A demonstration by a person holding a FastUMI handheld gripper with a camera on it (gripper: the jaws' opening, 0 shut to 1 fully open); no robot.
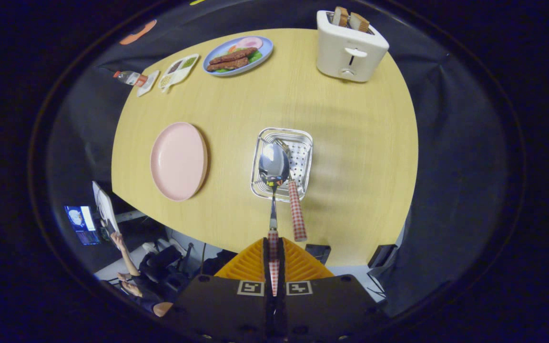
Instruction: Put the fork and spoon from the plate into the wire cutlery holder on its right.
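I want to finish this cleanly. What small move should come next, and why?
Probably lower the spoon bowl-first into the wire cutlery holder, then open. The tongs are shut on its checked handle, its bowl hangs over the holder, the fork already leans inside, and the pink plate is bare.

Two plates: pink plate [178, 161], blue plate [238, 55], one spoon [274, 166], one fork [296, 209], one toaster [349, 46]
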